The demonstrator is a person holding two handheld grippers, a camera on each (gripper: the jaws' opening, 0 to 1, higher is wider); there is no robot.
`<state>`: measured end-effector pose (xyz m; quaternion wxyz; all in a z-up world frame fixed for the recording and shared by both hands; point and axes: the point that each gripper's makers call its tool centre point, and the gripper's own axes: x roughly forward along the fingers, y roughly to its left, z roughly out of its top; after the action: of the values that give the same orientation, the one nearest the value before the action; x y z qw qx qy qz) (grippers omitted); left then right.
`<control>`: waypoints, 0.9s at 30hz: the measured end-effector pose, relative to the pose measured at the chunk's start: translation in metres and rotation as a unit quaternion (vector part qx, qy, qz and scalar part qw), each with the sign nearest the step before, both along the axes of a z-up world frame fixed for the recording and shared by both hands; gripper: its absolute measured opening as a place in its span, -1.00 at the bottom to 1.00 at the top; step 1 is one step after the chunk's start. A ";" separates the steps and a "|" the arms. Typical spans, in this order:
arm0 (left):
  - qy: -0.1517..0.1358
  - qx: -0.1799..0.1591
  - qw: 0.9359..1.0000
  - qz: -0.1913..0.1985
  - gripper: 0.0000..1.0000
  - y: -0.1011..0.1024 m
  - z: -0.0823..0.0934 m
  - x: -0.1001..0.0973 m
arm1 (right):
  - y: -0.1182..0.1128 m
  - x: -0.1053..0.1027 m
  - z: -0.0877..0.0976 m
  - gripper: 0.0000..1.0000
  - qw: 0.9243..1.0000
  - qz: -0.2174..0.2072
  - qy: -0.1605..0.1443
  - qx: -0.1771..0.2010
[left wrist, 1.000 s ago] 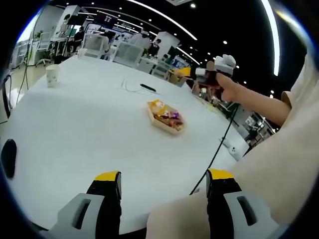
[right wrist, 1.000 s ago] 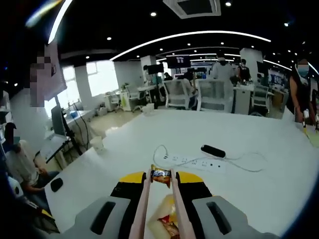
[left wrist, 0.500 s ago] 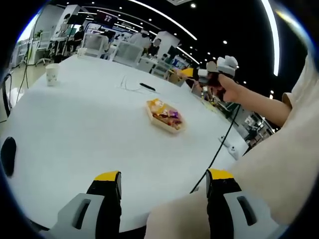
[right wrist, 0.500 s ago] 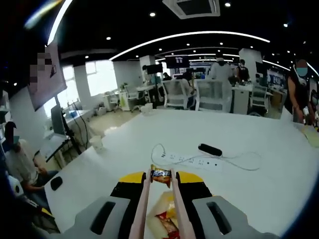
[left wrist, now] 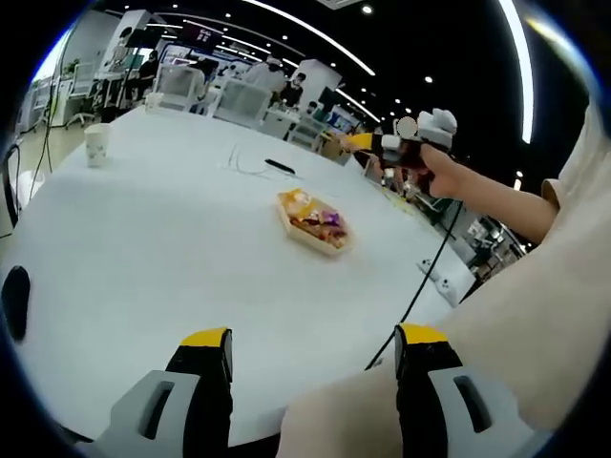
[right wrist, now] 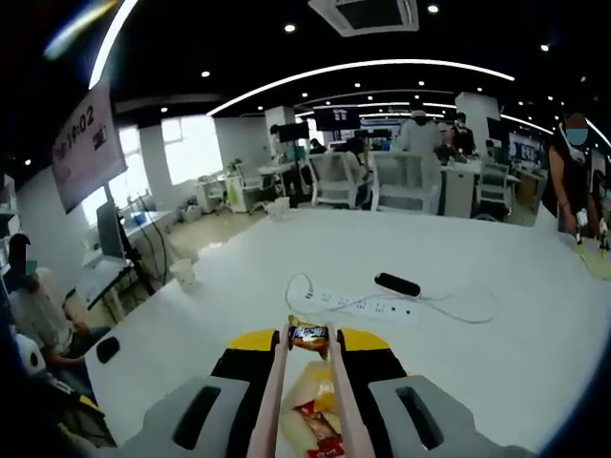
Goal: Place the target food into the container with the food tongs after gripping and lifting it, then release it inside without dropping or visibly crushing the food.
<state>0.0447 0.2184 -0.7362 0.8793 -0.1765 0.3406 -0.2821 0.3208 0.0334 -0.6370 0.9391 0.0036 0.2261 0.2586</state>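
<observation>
Comparing with a second earlier, the right gripper (right wrist: 308, 355) had stayed closed on the pink food tongs (right wrist: 272, 396), whose tips still pinched the wrapped candy (right wrist: 308, 335); below it the tray of snacks (right wrist: 307, 412) had slid slightly further under the tongs. Seen from the left gripper view, the hand (left wrist: 441, 170) held that gripper raised, beyond and to the right of the tray (left wrist: 312, 223) on the white table (left wrist: 153, 248). The left gripper (left wrist: 313, 342) hung low at the near table edge, jaws spread wide with nothing between them
</observation>
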 end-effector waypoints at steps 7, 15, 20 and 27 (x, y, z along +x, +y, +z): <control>0.000 0.001 1.000 -0.002 0.37 -0.001 0.000 0.000 | -0.008 0.000 -0.004 -0.53 1.000 -0.004 0.003 0.000; 0.000 0.002 1.000 -0.007 0.36 -0.003 0.000 0.001 | -0.009 -0.002 -0.003 -0.51 1.000 -0.007 0.004 0.002; 0.000 0.003 1.000 -0.008 0.36 -0.002 0.000 0.001 | -0.009 -0.001 0.001 -0.49 1.000 -0.015 0.005 0.024; -0.002 0.002 1.000 -0.006 0.36 -0.002 0.001 0.004 | -0.011 -0.001 -0.001 -0.46 1.000 -0.021 0.009 0.019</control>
<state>0.0488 0.2166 -0.7356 0.8787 -0.1718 0.3403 -0.2874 0.3197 0.0225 -0.6381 0.9420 0.0285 0.2291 0.2434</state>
